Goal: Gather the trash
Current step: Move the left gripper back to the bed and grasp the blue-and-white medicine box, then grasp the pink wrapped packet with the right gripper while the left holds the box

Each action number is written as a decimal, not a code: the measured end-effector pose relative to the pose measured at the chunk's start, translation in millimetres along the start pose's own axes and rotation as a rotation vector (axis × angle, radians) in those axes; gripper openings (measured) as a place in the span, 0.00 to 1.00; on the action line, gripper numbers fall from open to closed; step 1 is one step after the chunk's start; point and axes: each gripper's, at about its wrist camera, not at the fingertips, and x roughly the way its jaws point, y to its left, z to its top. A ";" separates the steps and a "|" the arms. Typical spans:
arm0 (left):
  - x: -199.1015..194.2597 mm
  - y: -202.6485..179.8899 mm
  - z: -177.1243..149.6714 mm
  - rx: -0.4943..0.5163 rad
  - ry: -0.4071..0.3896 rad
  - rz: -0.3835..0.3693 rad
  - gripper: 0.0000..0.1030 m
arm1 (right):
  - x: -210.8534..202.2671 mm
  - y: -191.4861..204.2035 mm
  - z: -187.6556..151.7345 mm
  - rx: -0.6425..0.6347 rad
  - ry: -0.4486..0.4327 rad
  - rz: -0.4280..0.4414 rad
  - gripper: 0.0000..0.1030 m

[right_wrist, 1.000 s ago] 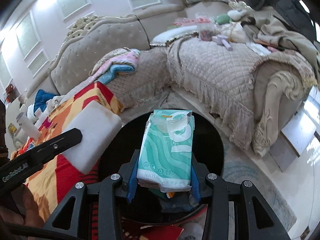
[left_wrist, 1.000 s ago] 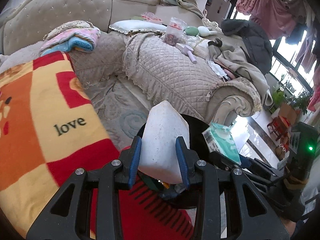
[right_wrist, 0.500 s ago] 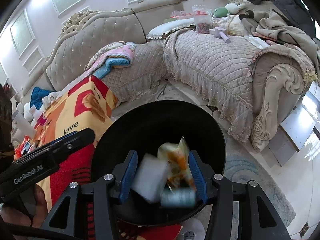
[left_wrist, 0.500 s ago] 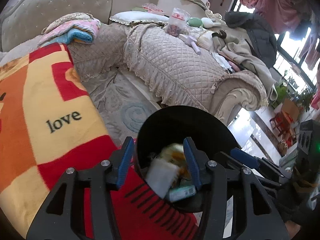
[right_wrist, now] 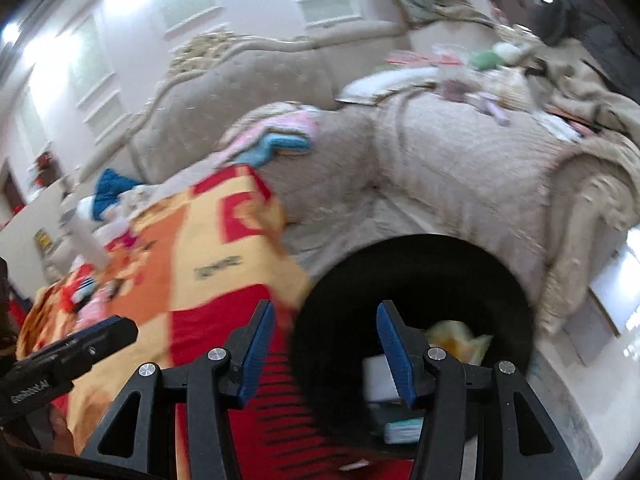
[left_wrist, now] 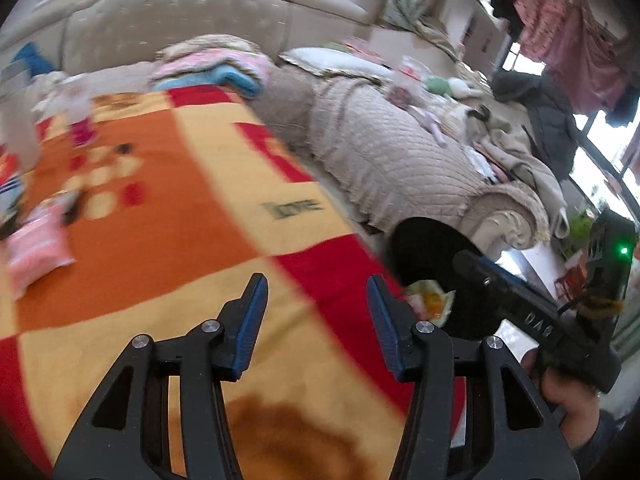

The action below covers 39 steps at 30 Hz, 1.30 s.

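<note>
So, both drops are done: a second ago the left gripper [left_wrist: 316, 300] pinched a white foam block and the right gripper [right_wrist: 326, 330] a green tissue pack above the black trash bin [right_wrist: 412, 276]; now both items lie inside it, and both cameras have swung left, blurring everything.

In the right wrist view the white foam block [right_wrist: 376, 376] sits low in the bin, with the green tissue pack [right_wrist: 404, 430] nearer the camera and a yellow wrapper [right_wrist: 456, 338] just beyond them. From the left wrist view only the yellow wrapper [left_wrist: 430, 300] shows at the black trash bin's [left_wrist: 424, 248] near rim.

The surface is an orange, yellow and red blanket [left_wrist: 168, 216] printed "love", spread left of the bin. A pink snack packet [left_wrist: 38, 244] lies on its far left part, well apart from the bin. Behind runs a beige quilted sofa [left_wrist: 384, 156], cluttered with folded towels [left_wrist: 224, 68] and clothes, with pale tiled floor to the right.

The left gripper hovers over the blanket, jaws spread wide, nothing between them. The right gripper hangs at the bin's left rim, jaws equally wide and empty.
</note>
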 end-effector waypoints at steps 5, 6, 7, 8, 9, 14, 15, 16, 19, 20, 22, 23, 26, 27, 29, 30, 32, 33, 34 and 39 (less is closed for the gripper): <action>-48.0 73.5 -16.4 -0.036 -0.025 0.121 0.52 | 12.9 59.1 -9.8 -0.107 0.037 0.117 0.49; -58.2 90.7 -18.9 -0.042 -0.030 0.150 0.54 | 18.4 73.3 -13.1 -0.134 0.057 0.141 0.50; -68.4 109.4 -20.7 -0.048 -0.033 0.181 0.57 | 23.3 84.0 -16.2 -0.155 0.077 0.154 0.50; -77.8 128.4 -21.9 -0.054 -0.035 0.215 0.57 | 27.0 91.1 -19.6 -0.169 0.094 0.166 0.50; -87.6 148.4 -23.4 -0.059 -0.037 0.245 0.57 | 33.9 101.7 -23.2 -0.187 0.123 0.189 0.50; -116.5 244.3 -23.7 -0.047 0.006 0.342 0.68 | 56.4 132.1 -37.1 -0.261 0.212 0.218 0.50; -115.7 259.8 -25.7 -0.026 0.034 0.348 0.68 | 59.4 135.5 -39.5 -0.272 0.223 0.217 0.50; -114.9 270.5 -27.7 -0.009 0.054 0.351 0.68 | 61.1 137.3 -41.3 -0.278 0.231 0.216 0.50; -109.9 294.8 -34.2 0.018 0.111 0.325 0.68 | 65.0 141.9 -43.8 -0.288 0.241 0.201 0.50; -108.0 298.1 -36.7 0.035 0.124 0.282 0.68 | 66.0 142.4 -44.2 -0.286 0.242 0.198 0.51; -105.1 296.2 -38.4 0.075 0.131 0.255 0.68 | 66.6 142.6 -44.4 -0.285 0.243 0.192 0.51; -100.1 295.6 -40.7 0.106 0.144 0.252 0.68 | 66.4 142.9 -44.6 -0.286 0.243 0.188 0.52; -90.1 295.3 -42.4 0.129 0.160 0.274 0.68 | 66.7 144.8 -44.9 -0.295 0.244 0.176 0.53; -86.8 297.7 -44.2 0.129 0.165 0.277 0.68 | 66.6 145.6 -45.2 -0.300 0.244 0.171 0.53; -84.3 299.6 -47.7 0.130 0.170 0.287 0.68 | 66.9 147.5 -45.6 -0.306 0.243 0.166 0.54; -85.4 299.3 -48.2 0.126 0.164 0.285 0.68 | 66.9 147.8 -45.9 -0.308 0.243 0.164 0.54; -91.3 297.6 -50.0 0.085 0.159 0.258 0.65 | 66.7 147.8 -45.8 -0.309 0.241 0.162 0.54; -94.7 295.0 -52.1 0.068 0.151 0.257 0.58 | 66.8 147.6 -45.5 -0.307 0.240 0.163 0.54; -96.6 291.6 -52.5 0.058 0.146 0.261 0.55 | 66.7 147.8 -45.1 -0.303 0.236 0.163 0.53; -105.4 250.4 -77.4 -0.011 0.064 0.346 0.52 | 49.9 156.4 -39.4 -0.292 0.135 0.217 0.53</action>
